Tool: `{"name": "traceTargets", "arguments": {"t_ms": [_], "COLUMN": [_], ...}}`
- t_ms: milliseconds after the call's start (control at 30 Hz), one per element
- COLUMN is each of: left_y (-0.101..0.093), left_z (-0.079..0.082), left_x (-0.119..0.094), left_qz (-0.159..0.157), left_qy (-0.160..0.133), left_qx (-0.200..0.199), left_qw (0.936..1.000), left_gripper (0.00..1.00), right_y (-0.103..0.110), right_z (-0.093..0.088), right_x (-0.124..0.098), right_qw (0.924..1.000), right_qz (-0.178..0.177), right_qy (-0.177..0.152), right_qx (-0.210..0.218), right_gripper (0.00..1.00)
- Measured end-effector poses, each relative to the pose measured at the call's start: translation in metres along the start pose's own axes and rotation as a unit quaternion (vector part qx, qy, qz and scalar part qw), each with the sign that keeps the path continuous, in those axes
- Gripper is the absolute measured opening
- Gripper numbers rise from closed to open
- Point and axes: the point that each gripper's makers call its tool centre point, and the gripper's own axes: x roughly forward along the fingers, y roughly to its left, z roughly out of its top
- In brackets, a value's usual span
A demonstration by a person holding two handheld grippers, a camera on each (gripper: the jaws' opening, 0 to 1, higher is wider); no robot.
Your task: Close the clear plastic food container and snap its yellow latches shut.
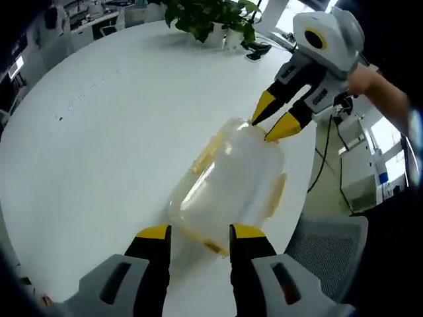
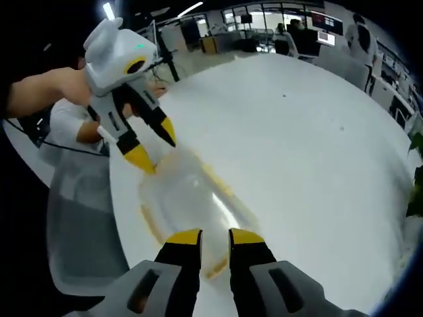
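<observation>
The clear plastic food container (image 1: 228, 188) — lid on, yellow latches (image 1: 276, 193) along its sides — is lying near the round white table's (image 1: 99, 132) edge, between the left gripper (image 1: 199, 232) and right gripper (image 2: 214, 236), both with jaws standing apart.

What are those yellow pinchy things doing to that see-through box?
A person holds a gripper in each hand, one at each end of the clear plastic food container on the white table. The left gripper and the right gripper both have open jaws near its yellow latches. Nothing is pinched yet.
</observation>
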Motion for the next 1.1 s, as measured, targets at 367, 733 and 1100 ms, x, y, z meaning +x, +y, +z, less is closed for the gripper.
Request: {"name": "traceTargets", "arguments": {"t_ms": [367, 733, 1100], "left_y": [-0.011, -0.023, -0.032], "left_z": [0.009, 0.019, 0.024], "left_x": [0.003, 0.007, 0.011], "left_qz": [-0.013, -0.029, -0.034], "left_qy": [-0.012, -0.017, -0.021], "left_qx": [0.042, 0.081, 0.126], "left_qw": [0.9990, 0.9961, 0.9913], "left_gripper": [0.33, 0.33, 0.35], "right_y": [0.011, 0.013, 0.023], "right_z": [0.010, 0.013, 0.016], "right_x": [0.003, 0.010, 0.016], "right_qw": [0.9985, 0.9956, 0.9912], "right_qz": [0.020, 0.031, 0.053], "right_qy": [0.005, 0.019, 0.024], "right_qx": [-0.050, -0.086, -0.118], "right_gripper": [0.14, 0.15, 0.20]}}
